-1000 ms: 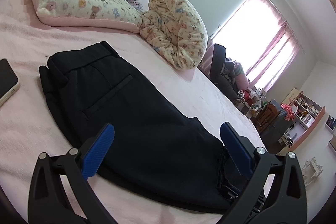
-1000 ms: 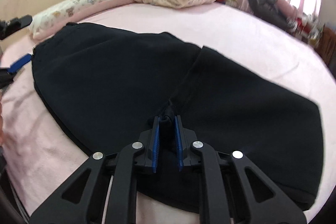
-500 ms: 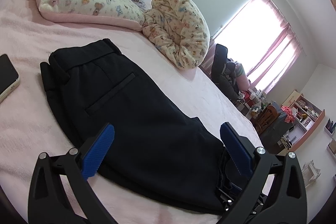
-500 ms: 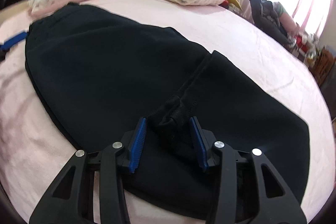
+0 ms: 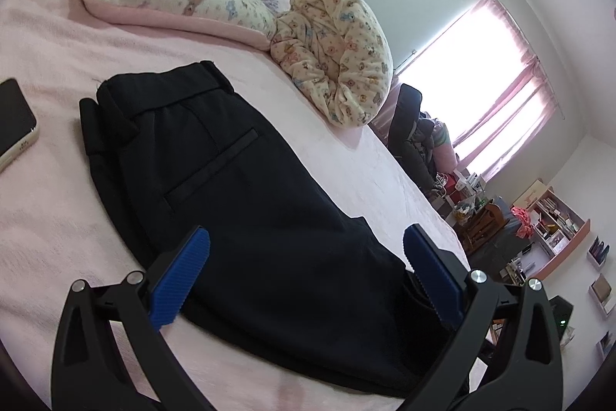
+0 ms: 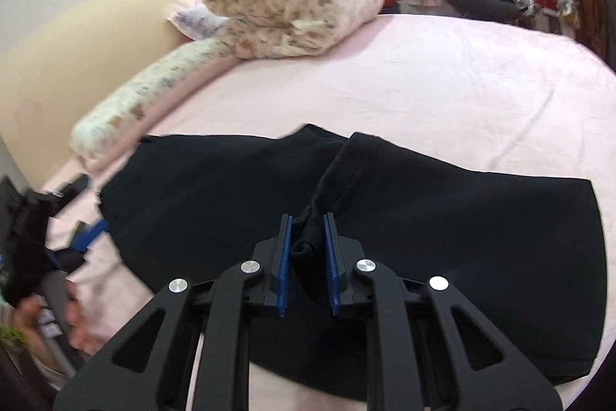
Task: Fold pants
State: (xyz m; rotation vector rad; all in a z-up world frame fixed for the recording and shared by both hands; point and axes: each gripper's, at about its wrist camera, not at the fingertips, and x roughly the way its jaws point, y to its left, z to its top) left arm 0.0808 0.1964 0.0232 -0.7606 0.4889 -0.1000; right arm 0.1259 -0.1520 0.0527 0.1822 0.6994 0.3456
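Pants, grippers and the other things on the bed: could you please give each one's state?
pants: flat on bed, part folded
left gripper: open, empty
right gripper: shut on bunched pants fabric
phone: screen dark
blanket: rolled up

Matt black cloth pants [image 5: 246, 203], fuzzy pink bedsheet [image 5: 50, 203], ribbed blue jaws

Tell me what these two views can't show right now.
- Left view: pants leg end, hidden behind the left gripper.
- Left view: phone, cut by the frame edge.
- Right view: how firmly the right gripper holds the fabric; the bunched cloth hides the contact.
- Right view: left edge, motion-blurred.
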